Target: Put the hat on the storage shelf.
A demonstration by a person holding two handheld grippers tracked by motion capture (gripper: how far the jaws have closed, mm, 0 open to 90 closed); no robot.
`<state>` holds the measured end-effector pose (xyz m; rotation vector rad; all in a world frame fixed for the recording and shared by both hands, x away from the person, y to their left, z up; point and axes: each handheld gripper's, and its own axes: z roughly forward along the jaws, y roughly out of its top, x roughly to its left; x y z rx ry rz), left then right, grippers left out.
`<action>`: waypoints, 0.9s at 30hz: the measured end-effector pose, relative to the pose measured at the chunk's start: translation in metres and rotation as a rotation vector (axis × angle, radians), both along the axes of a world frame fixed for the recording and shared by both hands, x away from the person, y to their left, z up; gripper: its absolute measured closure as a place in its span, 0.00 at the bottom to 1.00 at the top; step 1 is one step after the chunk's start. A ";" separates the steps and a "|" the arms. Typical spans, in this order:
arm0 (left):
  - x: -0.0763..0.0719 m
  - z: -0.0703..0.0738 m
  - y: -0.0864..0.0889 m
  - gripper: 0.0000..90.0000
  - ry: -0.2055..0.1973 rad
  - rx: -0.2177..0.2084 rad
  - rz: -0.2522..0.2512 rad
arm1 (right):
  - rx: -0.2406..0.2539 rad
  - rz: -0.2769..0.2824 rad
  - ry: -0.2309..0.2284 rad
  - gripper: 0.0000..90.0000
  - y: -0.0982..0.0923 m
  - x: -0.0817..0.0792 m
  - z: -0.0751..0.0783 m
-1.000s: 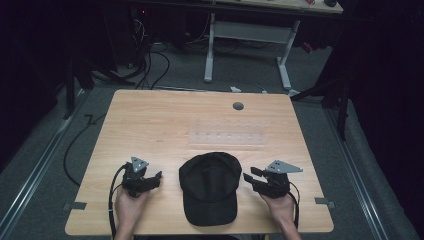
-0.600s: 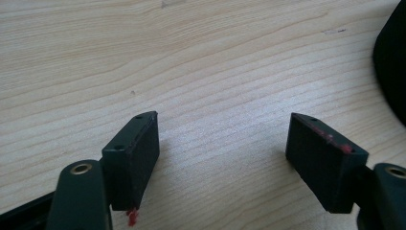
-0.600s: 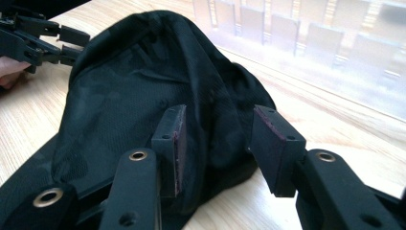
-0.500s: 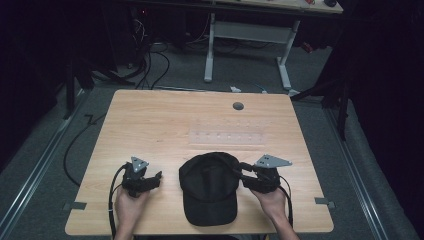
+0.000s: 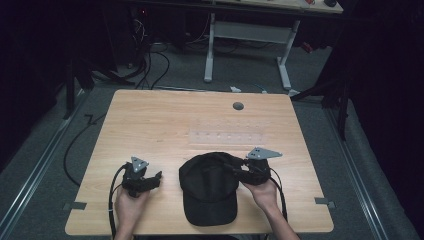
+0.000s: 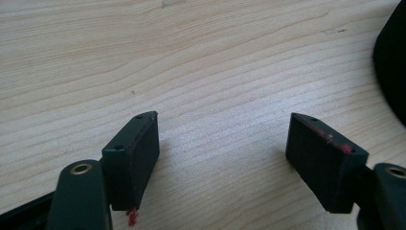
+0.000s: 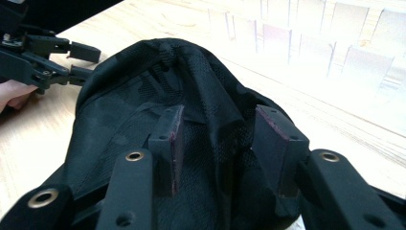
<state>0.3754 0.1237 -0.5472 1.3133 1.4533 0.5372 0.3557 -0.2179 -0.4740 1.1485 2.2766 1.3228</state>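
A black cap (image 5: 209,187) lies on the wooden table (image 5: 150,125) near the front edge, brim toward the person. My right gripper (image 5: 238,170) is at the cap's right side. In the right gripper view its jaws (image 7: 218,139) stand apart on either side of a raised fold of the cap's mesh crown (image 7: 129,110), so it is open. My left gripper (image 5: 156,179) rests on the table left of the cap, apart from it, open with bare wood between the jaws (image 6: 222,143). The cap's edge (image 6: 393,62) shows at the right of the left gripper view.
A clear plastic rack (image 5: 227,136) lies flat behind the cap, bright in the right gripper view (image 7: 306,43). A round grommet (image 5: 238,106) sits near the table's far edge. Cables and another table's legs (image 5: 282,60) are on the floor beyond.
My right gripper has moved left from beside the cap onto its crown, with fabric now between the jaws. The left gripper has stayed put.
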 end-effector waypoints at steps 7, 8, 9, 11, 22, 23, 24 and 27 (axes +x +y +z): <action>0.000 0.000 0.000 0.31 0.000 0.000 0.001 | -0.020 0.000 -0.006 0.61 0.009 0.009 0.002; 0.000 0.000 0.000 0.30 0.000 0.000 0.001 | -0.020 -0.002 -0.005 0.61 0.010 0.010 0.002; 0.000 0.000 0.000 0.30 0.000 0.000 0.001 | -0.022 -0.003 -0.005 0.61 0.011 0.010 0.001; 0.000 0.000 0.000 0.30 0.000 0.000 0.001 | -0.031 0.000 0.007 0.61 0.013 0.013 0.000; 0.000 0.000 0.000 0.30 0.000 0.000 0.001 | -0.072 0.011 0.027 0.69 0.016 0.021 -0.004; 0.000 0.000 0.000 0.30 0.000 0.000 0.001 | -0.071 0.014 0.032 0.70 0.015 0.021 -0.004; 0.000 0.000 0.000 0.30 0.000 0.000 0.001 | -0.073 0.018 0.032 0.72 0.015 0.021 -0.005; 0.000 0.000 0.000 0.30 0.000 0.000 0.002 | -0.082 0.036 0.026 0.77 0.015 0.021 -0.005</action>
